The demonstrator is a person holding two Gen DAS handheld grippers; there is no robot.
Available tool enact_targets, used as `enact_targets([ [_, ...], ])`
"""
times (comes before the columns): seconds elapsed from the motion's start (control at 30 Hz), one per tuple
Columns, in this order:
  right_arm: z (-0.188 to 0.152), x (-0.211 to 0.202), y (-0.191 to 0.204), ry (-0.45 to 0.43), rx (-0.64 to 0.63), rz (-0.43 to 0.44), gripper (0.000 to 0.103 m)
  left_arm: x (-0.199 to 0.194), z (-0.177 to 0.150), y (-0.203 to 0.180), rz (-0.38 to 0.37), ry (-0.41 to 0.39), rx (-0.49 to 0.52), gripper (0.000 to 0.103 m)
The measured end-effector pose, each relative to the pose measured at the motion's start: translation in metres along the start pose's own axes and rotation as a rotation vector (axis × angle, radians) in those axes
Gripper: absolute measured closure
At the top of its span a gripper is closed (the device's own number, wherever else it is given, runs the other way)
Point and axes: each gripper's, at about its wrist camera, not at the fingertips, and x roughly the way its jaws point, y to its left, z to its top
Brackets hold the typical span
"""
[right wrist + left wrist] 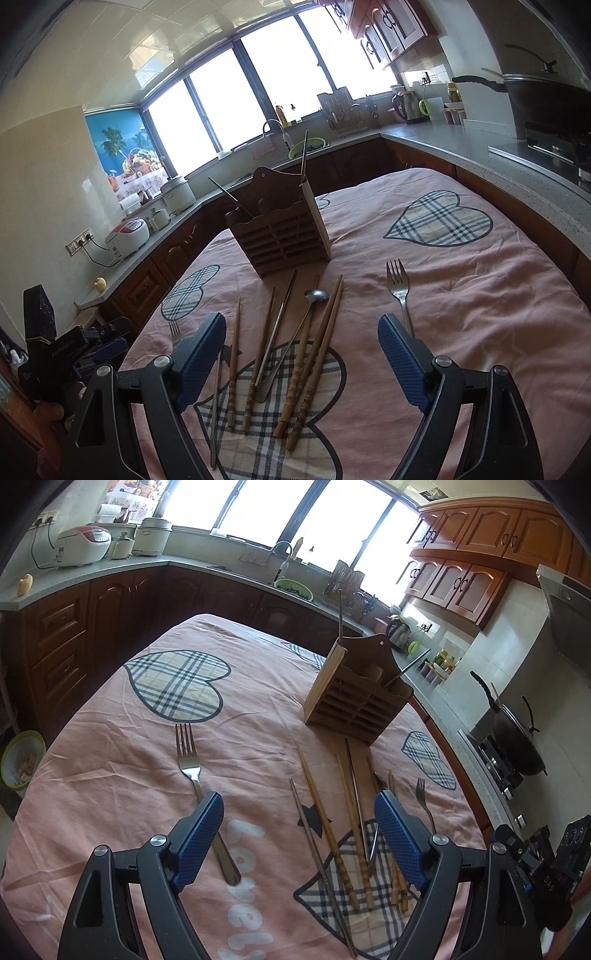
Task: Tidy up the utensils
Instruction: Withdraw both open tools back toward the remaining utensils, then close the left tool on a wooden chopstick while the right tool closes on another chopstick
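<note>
A wooden utensil holder (354, 698) (280, 236) stands on the pink cloth table (110, 768) with two metal sticks poking out. Several wooden and metal chopsticks (325, 823) (295, 354) and a metal spoon (317, 295) lie in front of it. One fork (190, 764) (398, 284) lies apart on the cloth, a smaller fork (423, 797) (174, 330) on the other side. My left gripper (299, 830) is open above the chopsticks. My right gripper (303, 350) is open above them too. Both are empty.
Kitchen counters (122, 565) surround the table with a rice cooker (85, 546), a sink, a kettle (404, 105) and a wok on the stove (517, 738). A bowl (22, 760) sits low at the left. The other gripper (74, 350) shows at the left edge.
</note>
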Motion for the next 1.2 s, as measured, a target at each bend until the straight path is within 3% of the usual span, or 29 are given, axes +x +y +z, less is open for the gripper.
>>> enact_targets([
  [0.6,-0.003,0.021,-0.009,0.044,-0.005,-0.019,0.017,0.036,0.011,-0.017,0.067,0.066,0.049,0.020],
  [0.8,-0.002,0.038,-0.009,0.078,-0.017,-0.049,0.017,0.057,0.016,-0.031,0.127,0.104,0.109,0.020],
  [1.03,0.002,0.060,-0.009,0.113,-0.039,-0.100,0.018,0.085,0.024,-0.037,0.146,0.162,0.132,0.020],
  [1.13,0.004,0.073,-0.011,0.142,-0.046,-0.118,0.025,0.097,0.030,-0.036,0.157,0.176,0.137,0.020],
  [1.2,0.005,0.083,-0.013,0.170,-0.043,-0.125,0.035,0.107,0.034,-0.037,0.161,0.185,0.138,0.020],
])
